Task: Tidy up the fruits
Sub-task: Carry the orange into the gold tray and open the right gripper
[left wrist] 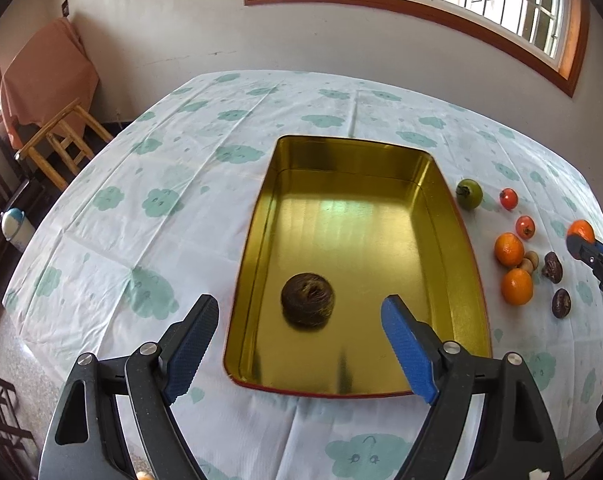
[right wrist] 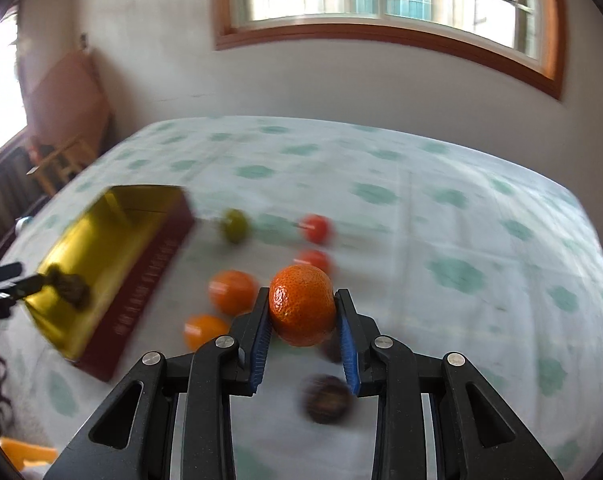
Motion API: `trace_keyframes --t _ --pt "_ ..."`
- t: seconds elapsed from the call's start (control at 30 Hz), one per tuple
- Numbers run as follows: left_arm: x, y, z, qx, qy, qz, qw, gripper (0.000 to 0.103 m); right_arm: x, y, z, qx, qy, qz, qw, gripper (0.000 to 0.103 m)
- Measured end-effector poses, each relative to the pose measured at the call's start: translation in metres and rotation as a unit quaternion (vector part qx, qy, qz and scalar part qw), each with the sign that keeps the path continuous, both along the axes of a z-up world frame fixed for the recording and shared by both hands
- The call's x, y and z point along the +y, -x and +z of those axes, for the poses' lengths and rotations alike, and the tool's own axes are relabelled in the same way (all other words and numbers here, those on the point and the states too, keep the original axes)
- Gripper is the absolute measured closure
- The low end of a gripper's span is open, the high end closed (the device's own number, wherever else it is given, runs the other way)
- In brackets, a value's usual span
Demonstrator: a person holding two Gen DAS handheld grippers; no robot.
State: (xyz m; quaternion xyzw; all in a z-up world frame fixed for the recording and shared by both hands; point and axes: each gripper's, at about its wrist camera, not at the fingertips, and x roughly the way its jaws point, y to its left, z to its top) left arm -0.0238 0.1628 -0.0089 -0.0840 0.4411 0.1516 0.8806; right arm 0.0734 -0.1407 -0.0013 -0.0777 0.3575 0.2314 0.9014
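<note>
Item one: your right gripper, jaws clamped on a tangerine across its middle, blue ribbed pads pressed into the pebbled orange peel. The fruit sits forward between the tips, clear of the cloth, a hold that suits carrying it to the tin.

Item two: your left gripper, jaws wide with nothing between them, poised above the near end of the tin. The gap frames a dark brown fruit, round and rough-skinned, lying on the tin floor, apparently already delivered.

Item three: the tin itself, a rectangular tray with rounded corners, glossy gold inside, red outside, shallow walls to keep round fruit from rolling.

Item four: fruit not yet sorted, loose on the tablecloth to the right of the tin: two tangerines, a green tomato, two small red tomatoes, two wrinkled dark fruits.

Item five: the tablecloth, thin, creased, white with green cloud prints.
</note>
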Motion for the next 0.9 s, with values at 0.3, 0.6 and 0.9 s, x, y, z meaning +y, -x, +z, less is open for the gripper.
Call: trace_keyframes --t 0.3,0.6,0.9 --pt "0.017 0.011 -0.003 0.009 0.001 0.031 0.9995 0.022 0.082 0.02 0.006 0.018 -0.015 0.119 0.993 0.071" --pt "0.037 0.021 -0.006 0.017 0.004 0.06 0.9981 0.022 0.159 0.045 -0.01 0.034 0.016 0.175 0.984 0.071" --pt "0.046 0.025 -0.01 0.022 0.009 0.072 0.9971 0.022 0.196 0.044 -0.033 0.046 0.051 0.192 0.979 0.071"
